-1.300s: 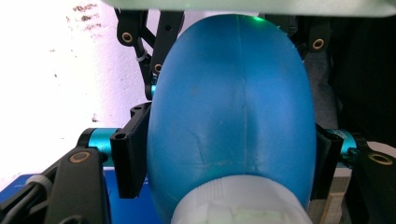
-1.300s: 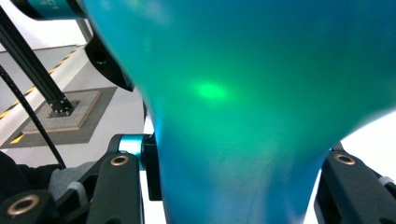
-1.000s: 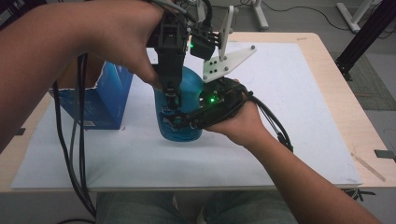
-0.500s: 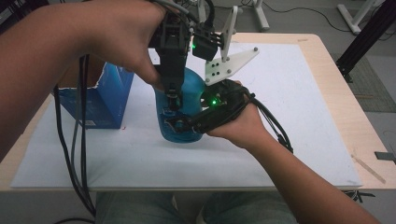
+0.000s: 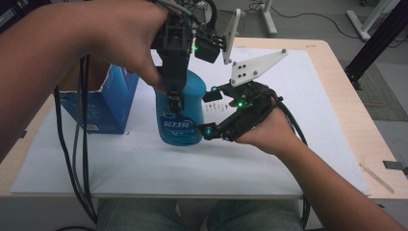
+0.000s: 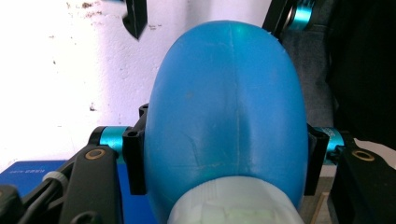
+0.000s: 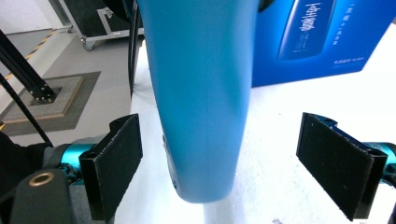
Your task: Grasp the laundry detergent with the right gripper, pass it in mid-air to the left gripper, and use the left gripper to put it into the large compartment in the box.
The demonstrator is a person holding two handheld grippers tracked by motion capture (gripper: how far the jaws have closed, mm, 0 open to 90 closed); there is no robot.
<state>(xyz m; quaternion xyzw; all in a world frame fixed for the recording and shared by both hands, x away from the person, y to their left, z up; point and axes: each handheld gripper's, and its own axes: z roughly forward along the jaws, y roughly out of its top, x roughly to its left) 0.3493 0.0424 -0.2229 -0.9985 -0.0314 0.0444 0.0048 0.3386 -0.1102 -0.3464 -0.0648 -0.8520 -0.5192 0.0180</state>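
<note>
Bottle (image 5: 179, 108), blue and upright, is stood on the tabletop (image 5: 308, 159) just beside a blue box (image 5: 98, 103) and is clamped near its top by the left gripper (image 5: 174, 94). The right gripper (image 5: 211, 113) has just been opening; its pads stand clear of the bottle between them. With one high grip, the bottle could be tipped or swung against the box.

Tall blue plastic bottle (image 5: 179, 113): smooth, faintly glossy.
Blue cardboard box (image 5: 98, 106): printed, slightly shiny.
White paper table cover (image 5: 308, 144): matt.
Black gripper pads (image 7: 337, 164): rough, matt.
</note>
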